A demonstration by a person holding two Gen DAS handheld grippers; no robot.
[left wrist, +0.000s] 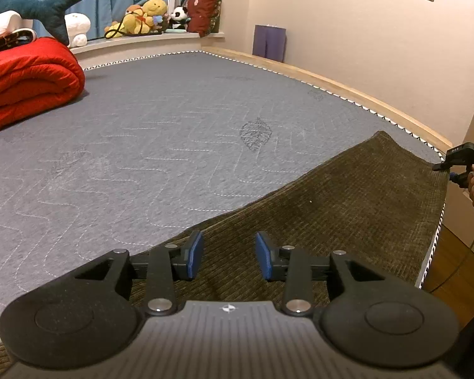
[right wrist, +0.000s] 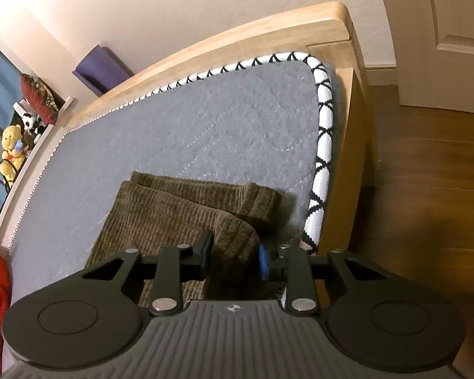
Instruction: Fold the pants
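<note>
Grey mattress [left wrist: 173, 132], olive corduroy pants [left wrist: 347, 195] spread flat, left gripper [left wrist: 229, 255] part-open above fabric, right gripper [right wrist: 233, 252] pinching pant-leg hem.

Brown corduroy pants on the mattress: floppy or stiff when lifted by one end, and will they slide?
Likely floppy: the pants already lie in soft, rounded folds by the right claw. Probably fairly heavy for cloth, since the ribbed weave looks thick. They may drag rather than slide, as the quilted mattress looks fuzzy.

Olive corduroy pants [right wrist: 173, 208] flat on mattress corner.
</note>
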